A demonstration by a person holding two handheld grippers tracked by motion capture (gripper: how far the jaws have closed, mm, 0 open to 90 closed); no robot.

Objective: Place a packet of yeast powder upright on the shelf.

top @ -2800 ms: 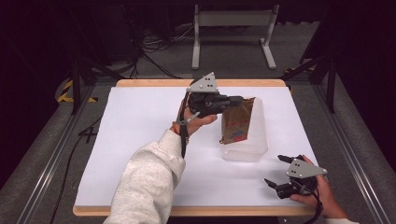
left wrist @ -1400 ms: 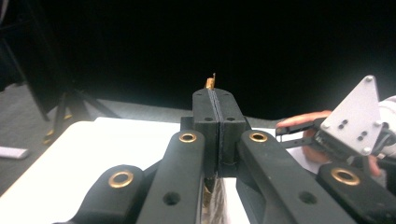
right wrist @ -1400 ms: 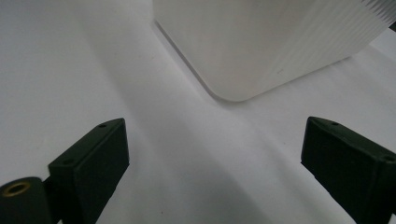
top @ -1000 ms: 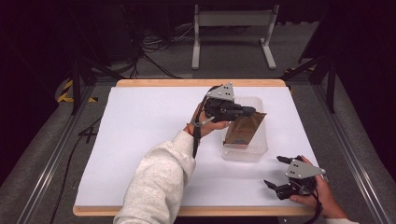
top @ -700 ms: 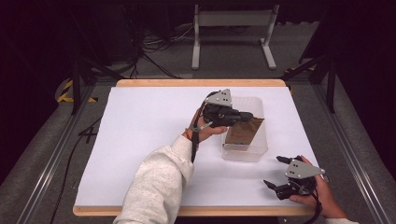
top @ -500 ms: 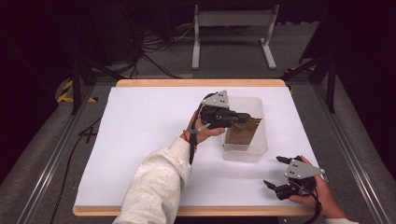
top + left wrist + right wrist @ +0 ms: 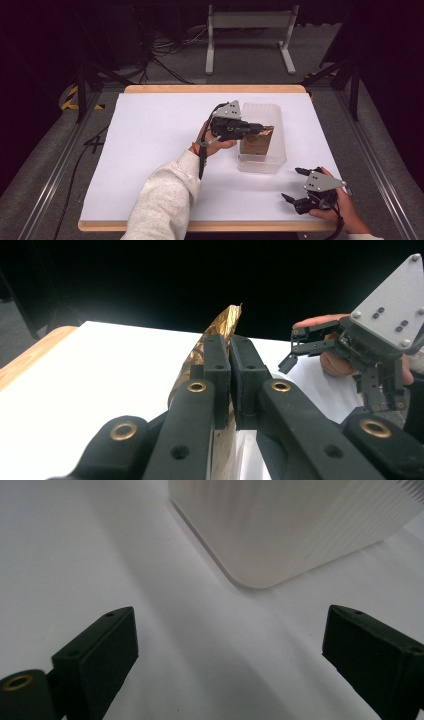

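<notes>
Gold foil packet [image 7: 256, 142], upright in clear plastic bin [image 7: 274, 159], clamped by left gripper [image 7: 254, 128]; right gripper [image 7: 292, 184] spread wide, near bin's front corner.

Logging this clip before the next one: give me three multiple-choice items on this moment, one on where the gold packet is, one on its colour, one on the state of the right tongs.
1. Where is the foil packet?
A. Flat on the white sheet by the left edge
B. In the clear container, upper edge held above its rim
C. On the floor beyond the table

2. What colour is the packet?
A. Blue
B. Green
C. Golden brown

3. How do the right tongs stand?
A. Open, holding nothing
B. Shut on the packet
C. Shut on the container's rim

Answers: 1 B, the high view shows the packet in the container with the left tongs pinching its top edge. 2 C, the left gripper view shows crinkled gold foil. 3 A, the right gripper view shows the jaws wide apart over the white sheet.
</notes>
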